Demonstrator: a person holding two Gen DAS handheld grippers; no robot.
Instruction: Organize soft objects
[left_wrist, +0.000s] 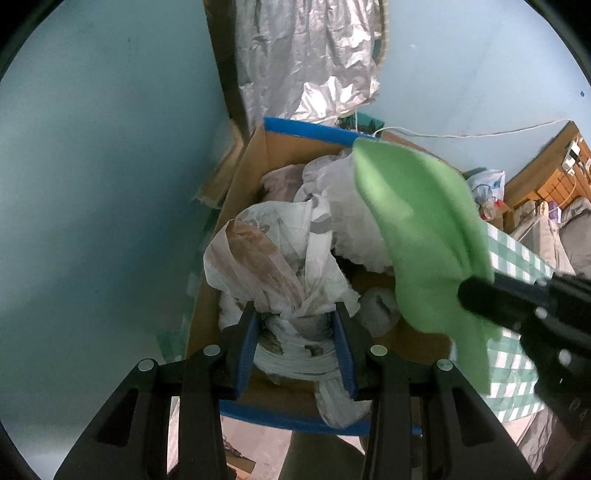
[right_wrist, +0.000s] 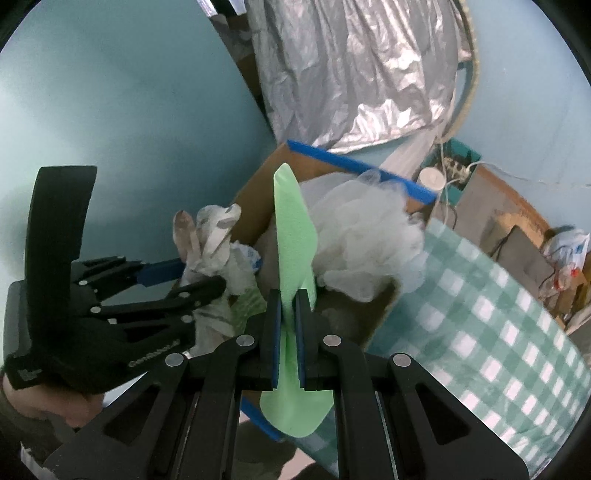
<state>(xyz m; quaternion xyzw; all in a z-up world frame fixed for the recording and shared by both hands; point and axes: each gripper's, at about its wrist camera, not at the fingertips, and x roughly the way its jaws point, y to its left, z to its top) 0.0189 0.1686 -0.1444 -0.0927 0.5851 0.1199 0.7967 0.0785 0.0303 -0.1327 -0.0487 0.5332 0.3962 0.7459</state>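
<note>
My left gripper (left_wrist: 297, 314) is shut on a crumpled white plastic bag (left_wrist: 273, 266) with brown patches, held over an open cardboard box (left_wrist: 255, 155) with blue tape on its rim. The box holds a white mesh sponge (right_wrist: 365, 236) and other pale soft items. My right gripper (right_wrist: 288, 302) is shut on a light green cloth (right_wrist: 291, 229), which stands up between its blue pads above the box's near side. In the left wrist view the green cloth (left_wrist: 424, 229) hangs at the right, over the box, from the right gripper's black fingers (left_wrist: 491, 295). The left gripper (right_wrist: 199, 273) and bag (right_wrist: 214, 236) show at left in the right wrist view.
A green-and-white checked cloth (right_wrist: 480, 321) covers the surface right of the box. A crinkled silver cover (right_wrist: 362, 74) hangs behind the box against a pale blue wall (left_wrist: 92, 166). White cables (left_wrist: 461, 134), a plastic bag (left_wrist: 487, 182) and clutter lie at the far right.
</note>
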